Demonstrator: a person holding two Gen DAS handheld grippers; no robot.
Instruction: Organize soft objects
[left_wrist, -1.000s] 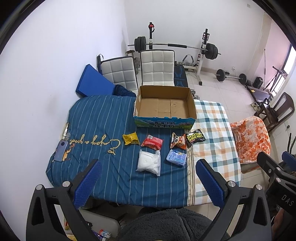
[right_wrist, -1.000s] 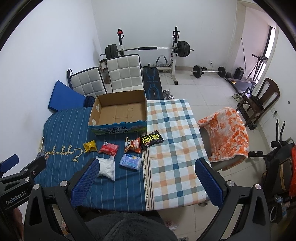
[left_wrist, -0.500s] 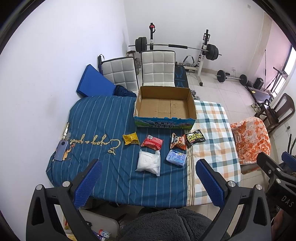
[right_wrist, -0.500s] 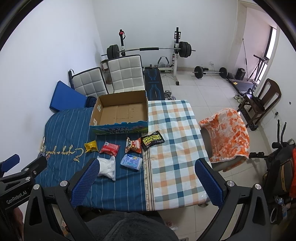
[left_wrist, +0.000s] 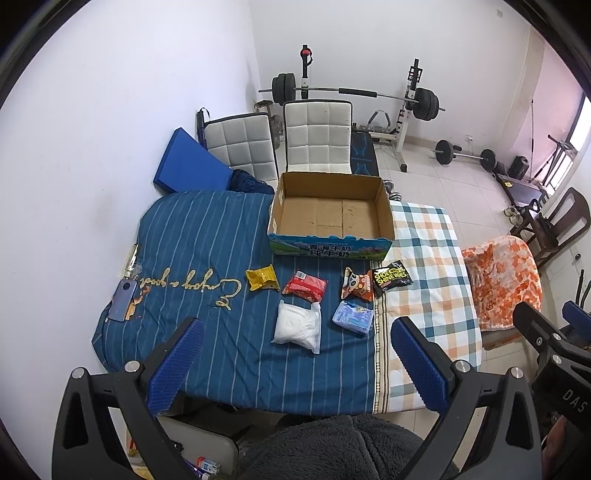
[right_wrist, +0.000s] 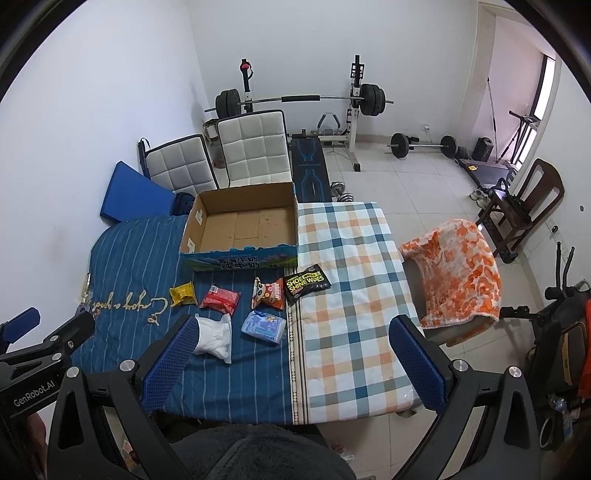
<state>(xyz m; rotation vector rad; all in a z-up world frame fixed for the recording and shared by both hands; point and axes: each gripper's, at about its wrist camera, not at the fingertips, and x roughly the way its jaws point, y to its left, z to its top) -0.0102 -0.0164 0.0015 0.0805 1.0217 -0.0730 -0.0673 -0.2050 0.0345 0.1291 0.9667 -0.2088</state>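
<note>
Several soft packets lie on the cloth-covered table (left_wrist: 207, 236) in front of an empty cardboard box (left_wrist: 330, 214) (right_wrist: 242, 225): a yellow packet (left_wrist: 261, 277) (right_wrist: 183, 294), a red packet (left_wrist: 305, 285) (right_wrist: 220, 299), a panda snack bag (left_wrist: 357, 288) (right_wrist: 267, 292), a black wipes pack (left_wrist: 391, 277) (right_wrist: 306, 283), a white pouch (left_wrist: 298, 326) (right_wrist: 215, 338) and a blue tissue pack (left_wrist: 352, 316) (right_wrist: 263, 326). My left gripper (left_wrist: 293, 360) and right gripper (right_wrist: 291, 360) both hover high above the table's near edge, open and holding nothing.
A phone (left_wrist: 123, 299) lies at the table's left edge. Two white padded chairs (left_wrist: 317, 136) and a blue mat (left_wrist: 188, 166) stand behind the table, a barbell rack (left_wrist: 354, 92) beyond. An orange-patterned blanket (right_wrist: 458, 273) drapes a chair on the right. A dark fleece sleeve (left_wrist: 332, 446) fills the bottom.
None of the packets or the box has moved. Both grippers stay open, and the views drift only slightly.
</note>
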